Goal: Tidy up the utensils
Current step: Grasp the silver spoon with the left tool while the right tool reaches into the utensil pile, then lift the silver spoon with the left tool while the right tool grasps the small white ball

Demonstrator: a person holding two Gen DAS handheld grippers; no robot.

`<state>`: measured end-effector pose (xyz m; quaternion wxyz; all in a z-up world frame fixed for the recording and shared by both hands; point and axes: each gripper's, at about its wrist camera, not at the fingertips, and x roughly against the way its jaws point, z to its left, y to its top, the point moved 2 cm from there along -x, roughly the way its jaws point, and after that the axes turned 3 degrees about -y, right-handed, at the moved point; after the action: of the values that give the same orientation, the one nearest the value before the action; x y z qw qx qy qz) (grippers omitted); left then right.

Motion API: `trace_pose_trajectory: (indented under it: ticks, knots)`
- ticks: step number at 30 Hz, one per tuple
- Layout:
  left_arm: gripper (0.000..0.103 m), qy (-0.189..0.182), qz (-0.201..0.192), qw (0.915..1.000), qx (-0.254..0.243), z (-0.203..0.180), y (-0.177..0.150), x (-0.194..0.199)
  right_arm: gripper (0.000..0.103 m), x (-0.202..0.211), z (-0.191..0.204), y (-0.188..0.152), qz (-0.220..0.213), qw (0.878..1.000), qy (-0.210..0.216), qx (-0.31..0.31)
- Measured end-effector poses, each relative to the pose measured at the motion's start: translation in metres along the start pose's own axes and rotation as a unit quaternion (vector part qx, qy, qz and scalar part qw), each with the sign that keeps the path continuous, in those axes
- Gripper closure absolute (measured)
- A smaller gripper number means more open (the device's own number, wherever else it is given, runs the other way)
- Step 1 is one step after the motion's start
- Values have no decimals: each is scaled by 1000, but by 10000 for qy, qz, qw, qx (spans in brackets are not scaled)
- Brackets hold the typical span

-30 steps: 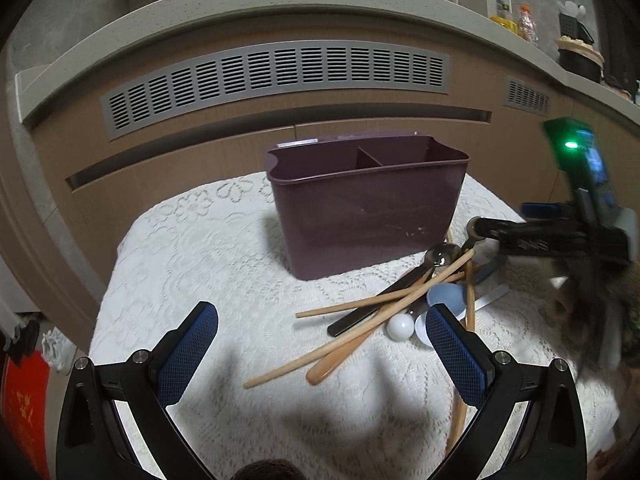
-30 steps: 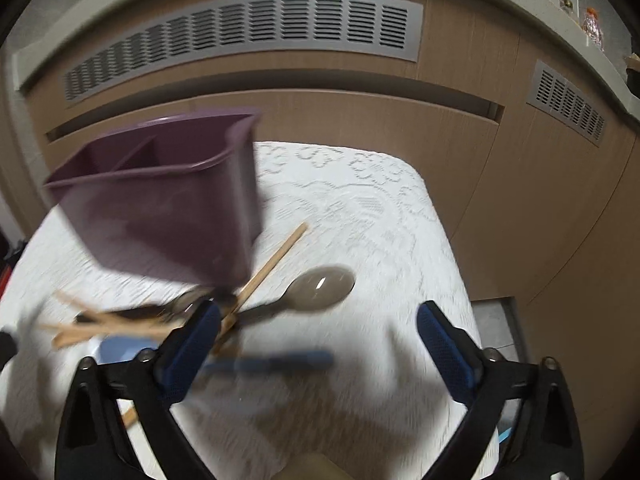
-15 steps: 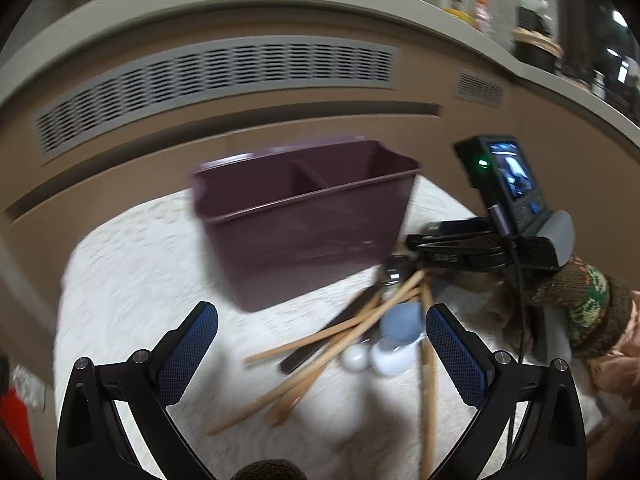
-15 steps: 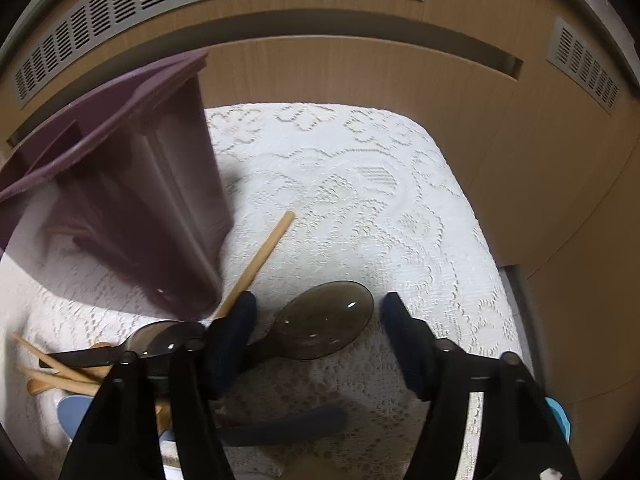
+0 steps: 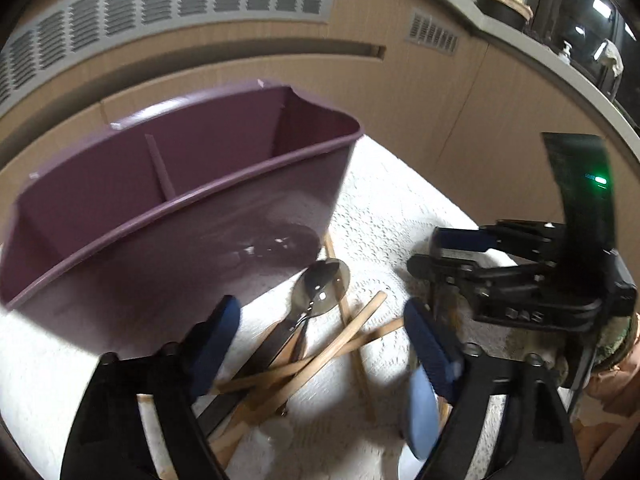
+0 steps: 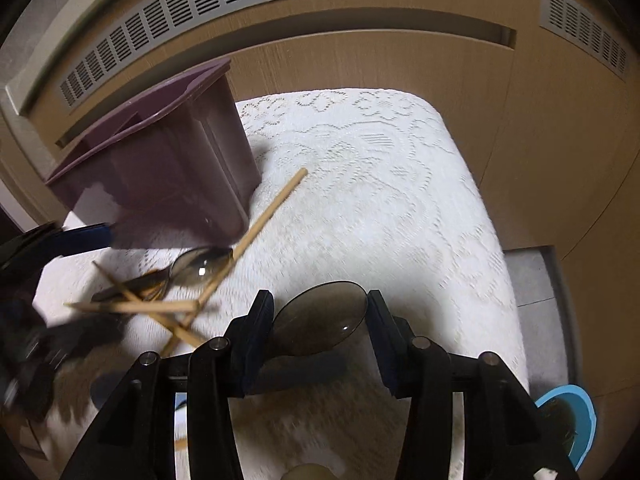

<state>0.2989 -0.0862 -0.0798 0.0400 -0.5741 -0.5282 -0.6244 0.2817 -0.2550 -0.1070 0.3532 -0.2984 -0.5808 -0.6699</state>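
Between the right gripper's (image 6: 320, 318) pads sits the bowl of a dark spoon (image 6: 320, 320), gripped on both sides after closing. Left gripper (image 5: 320, 340) has narrowed, nothing clamped, over chopsticks (image 5: 320, 356) and a metal spoon (image 5: 320, 292) beside the purple caddy (image 5: 168, 232) on the lace cloth (image 6: 380, 200).

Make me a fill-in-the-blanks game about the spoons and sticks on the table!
1. The right gripper has its pads on the bowl of a dark ____.
2. The utensil caddy is the colour ____.
3. The wooden chopsticks lie on a white ____ cloth.
4. The caddy has nothing in it, so it is ____.

Missing words: spoon; purple; lace; empty
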Motion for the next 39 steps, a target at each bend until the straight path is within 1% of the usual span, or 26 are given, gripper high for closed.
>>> trace_pose_trajectory:
  ticks: [3, 8, 9, 11, 12, 13, 15, 17, 19, 21, 23, 27, 29, 32, 33, 35, 39]
  knots:
    - [37, 37, 283, 9994, -178, -4, 7, -16, 58, 6, -2, -5, -77, 10000, 32, 48]
    - [47, 178, 689, 9975, 25, 2, 11, -42, 58, 10, -6, -16, -59, 9998, 161, -38]
    - [48, 225, 753, 9969, 38, 2, 11, -46, 58, 11, -6, -17, -58, 9998, 166, -47]
    - [49, 338, 744, 9967, 20, 1, 11, -48, 58, 13, -6, -19, -59, 9998, 197, -44]
    - [56, 405, 747, 9964, 45, 1, 11, -49, 58, 14, -6, -20, -62, 9998, 206, -38]
    - [59, 523, 734, 9959, 128, 2, 11, -47, 58, 16, -5, -21, -61, 9998, 209, -34]
    - [70, 555, 696, 9955, 334, 5, 8, -44, 58, 19, -3, -22, -90, 9998, 204, 1]
    - [70, 532, 664, 9947, 584, 6, 3, -39, 58, 25, -1, -24, -116, 9996, 239, 21]
    - [71, 521, 570, 9940, 777, 5, -9, -26, 58, 31, 3, -27, -168, 9995, 268, 91]
    - [71, 626, 399, 9940, 808, 1, -22, -9, 58, 37, 8, -29, -227, 9992, 270, 211]
    - [71, 747, 141, 9939, 798, -6, -36, 10, 58, 39, 12, -29, -237, 9988, 293, 302]
    - [71, 830, -337, 9916, 932, -12, -59, 46, 58, 45, 26, -28, -270, 9978, 386, 471]
    - [72, 876, -539, 9891, 1059, -13, -65, 59, 58, 50, 35, -27, -308, 9969, 460, 566]
    - [71, 944, -835, 9861, 1084, -16, -69, 85, 61, 63, 48, -25, -428, 9950, 537, 719]
    - [71, 951, -928, 9853, 1073, -22, -70, 97, 63, 67, 51, -24, -487, 9945, 540, 758]
    - [71, 964, -1140, 9836, 1016, -31, -61, 110, 64, 82, 58, -22, -670, 9928, 504, 861]
    - [71, 1051, -1491, 9795, 852, -45, -65, 137, 70, 107, 67, -20, -946, 9895, 403, 1018]
